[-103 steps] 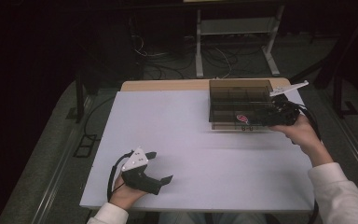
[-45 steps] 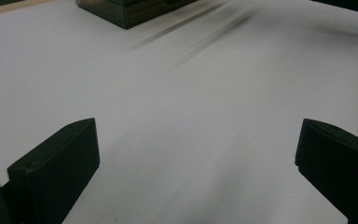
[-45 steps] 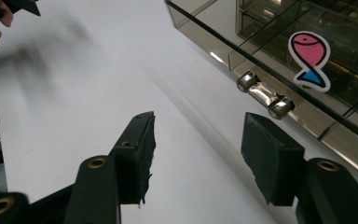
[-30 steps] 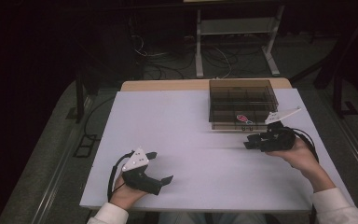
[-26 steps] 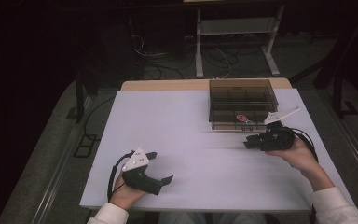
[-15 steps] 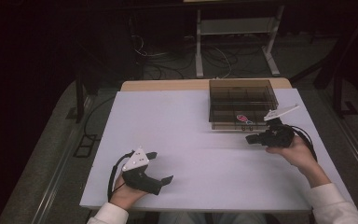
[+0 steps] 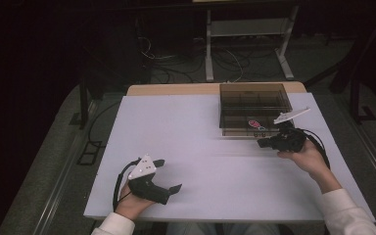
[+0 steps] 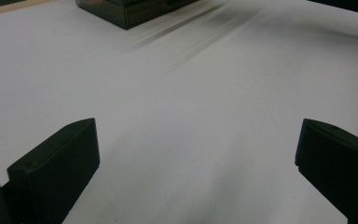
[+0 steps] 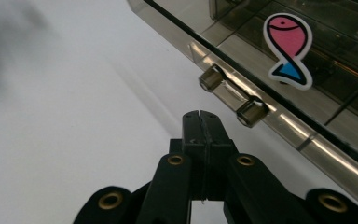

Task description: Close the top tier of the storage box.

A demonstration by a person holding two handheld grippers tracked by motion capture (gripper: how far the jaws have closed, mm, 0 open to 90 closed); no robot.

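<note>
Smoked-plastic box point(image 7: 254, 108) sits at the far right of the white table point(image 7: 200, 147), its lid down and its front edge facing the person. In the right gripper view a latch with 2 small clear cylinders point(image 9: 226, 97) juts from that front edge, and a pink-and-blue fish sticker point(image 9: 287, 49) lies on the lid above it. Through the tinted plastic, dividers splitting the inside into compartments can be made out; what lies in them cannot be told.

Right gripper point(image 7: 263, 143) is held low just in front of the box, pointing left along its front edge, the forearm coming in from the lower right corner. Its 2 jaws have just been closing and now meet flat against each other with nothing between them; the tips rest just short of the latch, not touching it.

Left gripper point(image 7: 170, 175) rests on the table near the front edge, well apart from the box, hand wrapped around its handle. Its jaws stand wide apart over bare tabletop.
</note>
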